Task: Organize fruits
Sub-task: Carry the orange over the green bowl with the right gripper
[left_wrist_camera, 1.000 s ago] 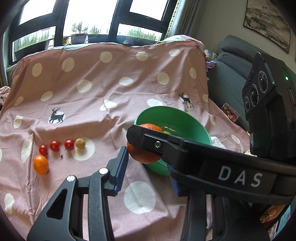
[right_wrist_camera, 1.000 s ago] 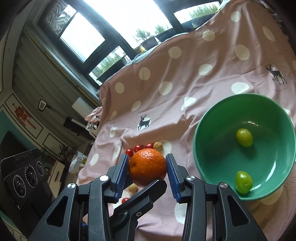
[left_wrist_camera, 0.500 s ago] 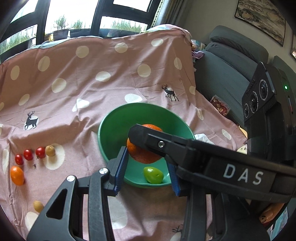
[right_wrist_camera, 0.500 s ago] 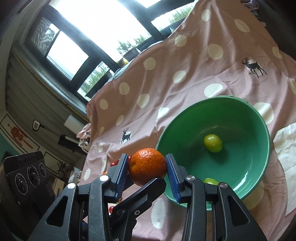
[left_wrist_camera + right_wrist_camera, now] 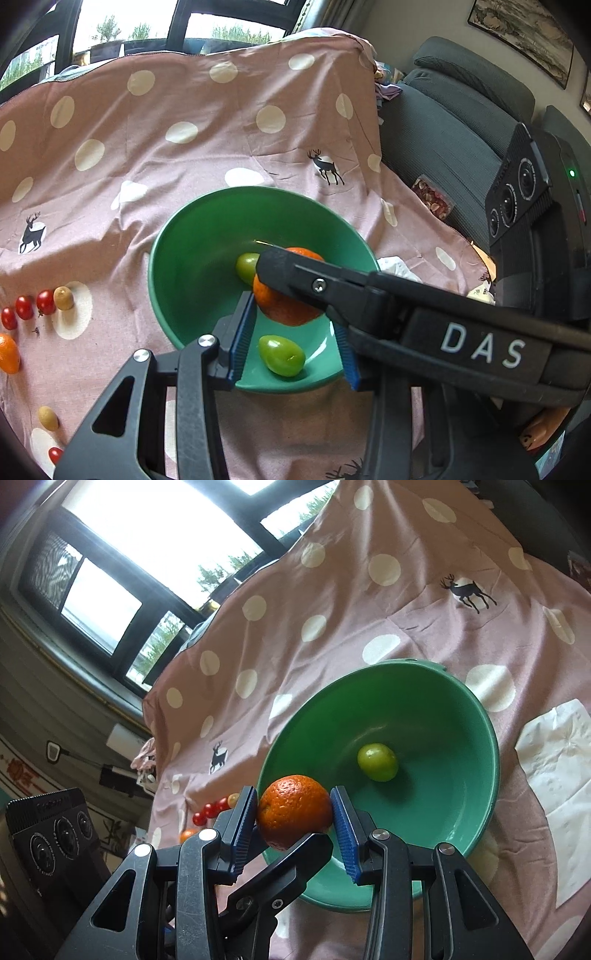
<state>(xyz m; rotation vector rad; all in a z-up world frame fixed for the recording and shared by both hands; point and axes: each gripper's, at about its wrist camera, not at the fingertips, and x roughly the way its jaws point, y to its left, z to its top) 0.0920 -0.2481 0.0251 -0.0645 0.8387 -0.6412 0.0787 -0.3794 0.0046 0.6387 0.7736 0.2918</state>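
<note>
A round orange point(image 5: 295, 808) hangs just inside the near rim of the green bowl point(image 5: 461, 686). My right gripper point(image 5: 293, 794) is shut on it, blue pads pressing both sides. In the left wrist view the same orange point(image 5: 288, 306) sits at the tips of my left gripper point(image 5: 294, 312). Its left pad touches the fruit; its right pad is hidden behind the right gripper's black finger point(image 5: 332, 291), which crosses in front. Two green fruits point(image 5: 281, 355) point(image 5: 246, 266) lie inside the bowl point(image 5: 192, 229).
On the pink dotted cloth point(image 5: 166, 110), left of the bowl, lie a row of cherry tomatoes point(image 5: 35, 308), a brownish fruit point(image 5: 63, 298), another orange point(image 5: 8, 352) and a small yellow fruit point(image 5: 48, 418). A white tissue point(image 5: 554, 797) lies right of the bowl. A grey sofa point(image 5: 461, 122) borders the cloth.
Both grippers carried the orange together to the right and slightly down, from above the cloth beside the bowl to inside the bowl's near rim. The grip stayed the same.
</note>
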